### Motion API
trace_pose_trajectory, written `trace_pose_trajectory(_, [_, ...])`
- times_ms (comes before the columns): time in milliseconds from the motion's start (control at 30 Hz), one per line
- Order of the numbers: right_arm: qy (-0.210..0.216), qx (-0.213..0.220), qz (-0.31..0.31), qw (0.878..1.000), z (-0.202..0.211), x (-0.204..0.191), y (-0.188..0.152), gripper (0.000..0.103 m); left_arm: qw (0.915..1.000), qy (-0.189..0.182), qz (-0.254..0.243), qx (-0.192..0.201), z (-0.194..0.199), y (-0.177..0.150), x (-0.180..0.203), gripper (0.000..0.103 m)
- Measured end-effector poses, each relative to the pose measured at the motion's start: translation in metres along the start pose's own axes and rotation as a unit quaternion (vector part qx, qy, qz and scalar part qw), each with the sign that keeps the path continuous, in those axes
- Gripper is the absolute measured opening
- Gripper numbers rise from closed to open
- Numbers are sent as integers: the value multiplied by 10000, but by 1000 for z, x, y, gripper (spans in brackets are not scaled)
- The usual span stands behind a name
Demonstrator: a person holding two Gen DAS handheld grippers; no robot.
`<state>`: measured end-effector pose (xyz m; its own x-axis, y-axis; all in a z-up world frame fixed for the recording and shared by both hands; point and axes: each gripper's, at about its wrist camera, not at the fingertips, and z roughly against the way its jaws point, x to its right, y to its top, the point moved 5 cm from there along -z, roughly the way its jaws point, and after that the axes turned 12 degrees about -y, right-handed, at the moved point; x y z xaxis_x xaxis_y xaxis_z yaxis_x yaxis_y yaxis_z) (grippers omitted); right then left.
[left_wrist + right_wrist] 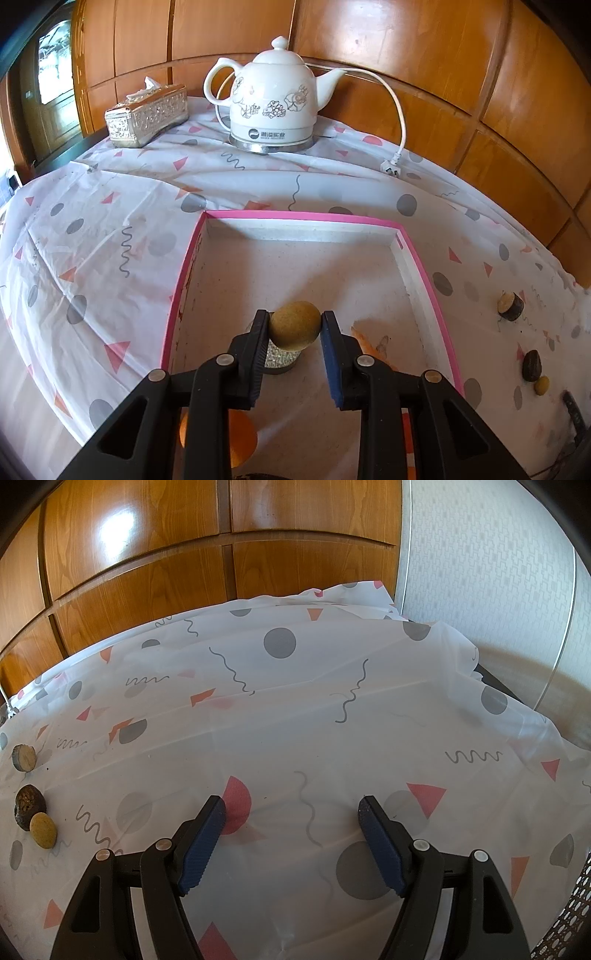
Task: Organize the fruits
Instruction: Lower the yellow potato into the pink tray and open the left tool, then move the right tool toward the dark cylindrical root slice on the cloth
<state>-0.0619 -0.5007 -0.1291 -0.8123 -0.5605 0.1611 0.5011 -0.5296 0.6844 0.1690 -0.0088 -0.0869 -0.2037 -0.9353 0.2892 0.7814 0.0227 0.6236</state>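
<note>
My left gripper (pixel 294 320) is shut on a small round tan fruit (pixel 294 324) and holds it over the inside of a pink-rimmed white box (pixel 303 216). Under the fruit, on the box floor, stands a small glittery cylinder (pixel 282 360). An orange fruit (pixel 242 437) shows partly behind my left finger, low in the box. Right of the box lie a cut dark piece (pixel 510 305), a dark fruit (pixel 532 364) and a small tan fruit (pixel 542 385). The right wrist view has them at far left: cut piece (pixel 24 758), dark fruit (pixel 28 805), tan fruit (pixel 43 830). My right gripper (pixel 293 808) stands open over bare tablecloth.
A white ceramic kettle (pixel 273 103) with cord and plug (pixel 392 169) stands at the back. Left of it is a silver tissue box (pixel 147 115). Wooden panels (pixel 147 572) close the far side. The patterned tablecloth (pixel 332 709) drops off at the right edge.
</note>
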Motion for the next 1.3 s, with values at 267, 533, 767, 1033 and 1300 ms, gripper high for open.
trace_pose_trajectory(267, [-18, 6, 31, 10000, 0, 0, 0, 76, 9999, -140, -60, 44, 6, -6, -1, 31])
trace_pose_trajectory(533, [-19, 9, 34, 10000, -1, 0, 0, 76, 9997, -211, -139, 72, 24, -15, 4, 42])
trace_pose_trajectory(767, [-21, 10, 36, 10000, 0, 0, 0, 76, 9997, -216, -21, 143, 39, -25, 7, 51])
trace_pose_trajectory(1033, [40, -3, 6, 10000, 0, 2, -1, 77, 9982, -36, 398, 437, 63, -31, -9, 68])
trace_pose_trajectory(1300, [179, -57, 116, 9998, 0, -3, -2, 89, 9970, 209, 512, 546, 78, -43, -25, 74])
